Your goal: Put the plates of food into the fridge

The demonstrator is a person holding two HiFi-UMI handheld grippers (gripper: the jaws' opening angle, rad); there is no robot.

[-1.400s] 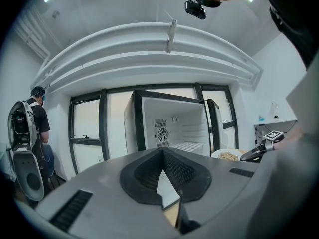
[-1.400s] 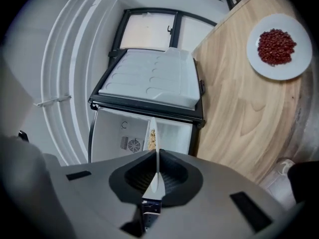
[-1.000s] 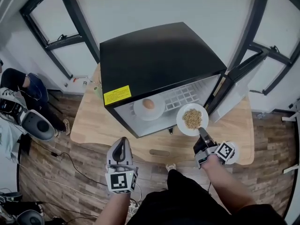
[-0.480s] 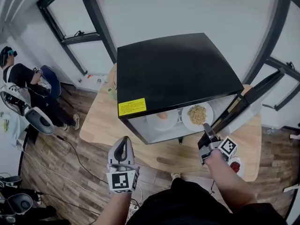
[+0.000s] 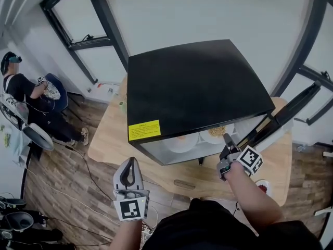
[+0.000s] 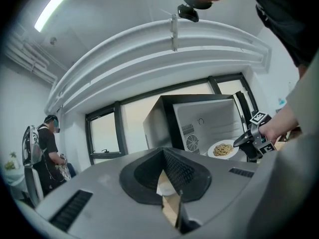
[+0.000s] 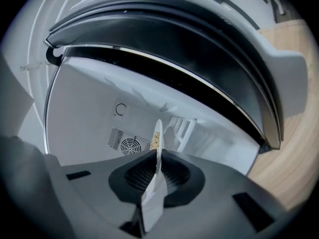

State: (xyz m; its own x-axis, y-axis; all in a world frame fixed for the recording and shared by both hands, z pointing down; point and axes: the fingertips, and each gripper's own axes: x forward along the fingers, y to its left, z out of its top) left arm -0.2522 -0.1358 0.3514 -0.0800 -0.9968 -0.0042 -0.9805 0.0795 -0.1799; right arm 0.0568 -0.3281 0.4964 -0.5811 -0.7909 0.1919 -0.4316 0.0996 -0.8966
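Note:
A black mini fridge (image 5: 192,82) stands on a wooden table (image 5: 112,134) with its door (image 5: 291,111) swung open to the right. Inside, a white plate with an orange-topped food (image 5: 182,139) sits at the left. Beside it is a white plate of pale grains (image 5: 218,133), mostly hidden under the fridge top. My right gripper (image 5: 226,139) is shut on that plate's near rim, seen edge-on (image 7: 157,143) in the right gripper view, inside the white fridge cavity. My left gripper (image 5: 129,177) hangs shut and empty in front of the table. The left gripper view shows the grain plate (image 6: 223,149) in the fridge.
A small plate with red food (image 5: 263,186) lies on the table's right front corner. A person (image 5: 23,87) sits on the floor at the far left among bags. Dark window frames (image 5: 86,33) stand behind the table. A fan grille (image 7: 130,146) marks the fridge's back wall.
My right gripper has carried the grain plate from in front of the fridge into the cavity, beside the other plate. The left gripper has stayed low in front of the table.

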